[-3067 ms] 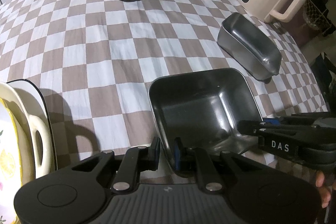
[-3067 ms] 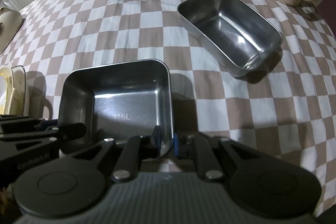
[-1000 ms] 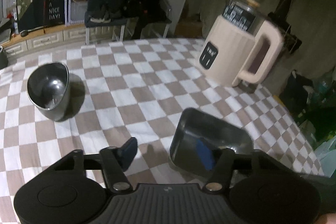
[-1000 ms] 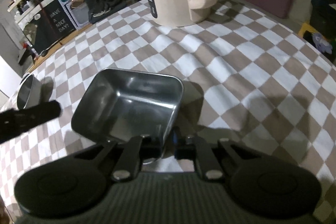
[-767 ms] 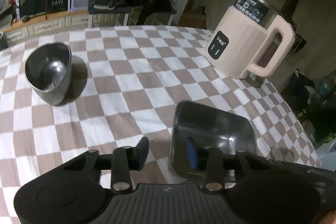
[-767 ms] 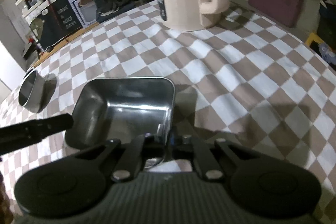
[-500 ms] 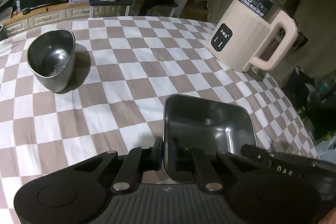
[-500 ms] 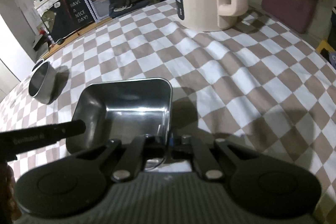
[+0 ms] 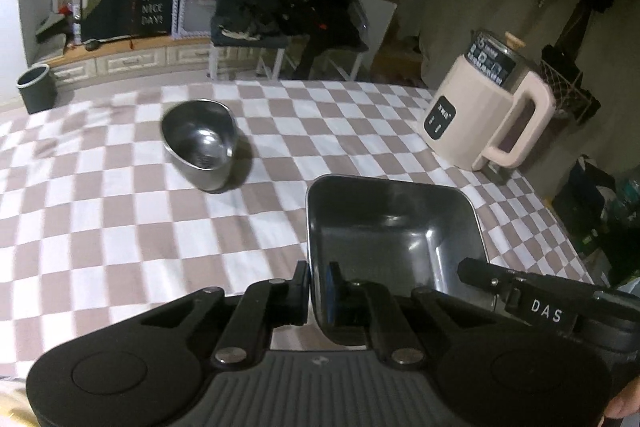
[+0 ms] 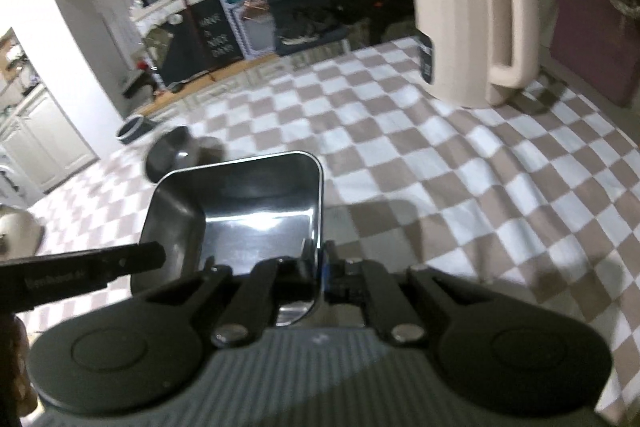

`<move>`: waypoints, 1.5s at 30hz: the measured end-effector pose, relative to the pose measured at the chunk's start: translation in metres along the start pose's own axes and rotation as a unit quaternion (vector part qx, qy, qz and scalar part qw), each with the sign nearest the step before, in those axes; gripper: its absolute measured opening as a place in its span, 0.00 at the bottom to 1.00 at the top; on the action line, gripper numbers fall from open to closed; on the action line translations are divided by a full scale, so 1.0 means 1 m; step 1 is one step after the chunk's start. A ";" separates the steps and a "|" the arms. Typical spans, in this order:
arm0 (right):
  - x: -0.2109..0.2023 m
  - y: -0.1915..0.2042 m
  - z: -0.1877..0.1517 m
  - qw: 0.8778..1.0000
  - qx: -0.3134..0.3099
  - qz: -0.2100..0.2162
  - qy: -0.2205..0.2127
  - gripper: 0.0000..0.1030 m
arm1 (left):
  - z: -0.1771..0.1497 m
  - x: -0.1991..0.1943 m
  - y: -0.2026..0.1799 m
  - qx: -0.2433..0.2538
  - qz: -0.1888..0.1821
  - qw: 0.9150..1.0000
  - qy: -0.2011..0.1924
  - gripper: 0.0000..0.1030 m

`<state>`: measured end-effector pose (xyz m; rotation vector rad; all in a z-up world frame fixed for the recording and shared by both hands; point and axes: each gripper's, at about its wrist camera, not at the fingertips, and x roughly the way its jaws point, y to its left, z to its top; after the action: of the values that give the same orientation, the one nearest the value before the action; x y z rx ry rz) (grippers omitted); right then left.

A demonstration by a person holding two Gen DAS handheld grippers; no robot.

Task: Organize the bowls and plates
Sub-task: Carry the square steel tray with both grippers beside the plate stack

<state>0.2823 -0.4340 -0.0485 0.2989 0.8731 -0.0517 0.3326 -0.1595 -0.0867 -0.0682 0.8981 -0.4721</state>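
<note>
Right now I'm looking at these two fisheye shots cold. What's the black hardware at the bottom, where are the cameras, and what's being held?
There is no robot here. A person holds a pair of hand-held tongs in each hand, and a fisheye camera on each looks forward along its two fingers. One picture is from the left tongs, the other from the right tongs. The black shape at the bottom of each is the tongs' own body.

Both are shut on the same rectangular steel pan, left on its left wall, right on its right wall. Each tong's fingers show as a black bar in the other's picture.

On the checkered tablecloth stand a round steel bowl and a beige electric jug. Whether the pan rests on the cloth is hard to tell.
</note>
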 end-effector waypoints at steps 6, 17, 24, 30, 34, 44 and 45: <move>-0.023 0.015 -0.008 0.999 -0.023 0.022 -0.005 0.04 | -0.014 -0.036 0.000 0.005 0.012 1.000 -0.013 0.08; -0.046 0.020 -0.023 0.998 -0.057 0.029 0.015 0.04 | -0.051 -0.063 -0.009 0.034 0.026 0.999 -0.008 0.09; -0.040 0.022 -0.031 0.995 -0.086 0.017 0.055 0.04 | -0.075 -0.060 -0.012 0.037 0.028 0.999 0.023 0.09; -0.041 0.026 -0.039 0.992 -0.101 0.012 0.073 0.04 | -0.081 -0.056 -0.012 0.036 0.033 0.998 0.038 0.09; -0.039 0.027 -0.040 0.991 -0.108 0.010 0.082 0.05 | -0.084 -0.052 -0.013 0.038 0.036 0.997 0.049 0.09; -0.039 0.028 -0.041 0.989 -0.121 0.004 0.087 0.05 | -0.094 -0.041 -0.020 0.058 0.052 0.993 0.085 0.10; -0.039 0.028 -0.041 0.988 -0.123 0.004 0.088 0.05 | -0.095 -0.039 -0.020 0.058 0.053 0.993 0.088 0.11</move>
<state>0.2315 -0.3989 -0.0368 0.0755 1.0415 0.0915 0.2320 -0.1473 -0.1123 0.1284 1.0403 -0.4344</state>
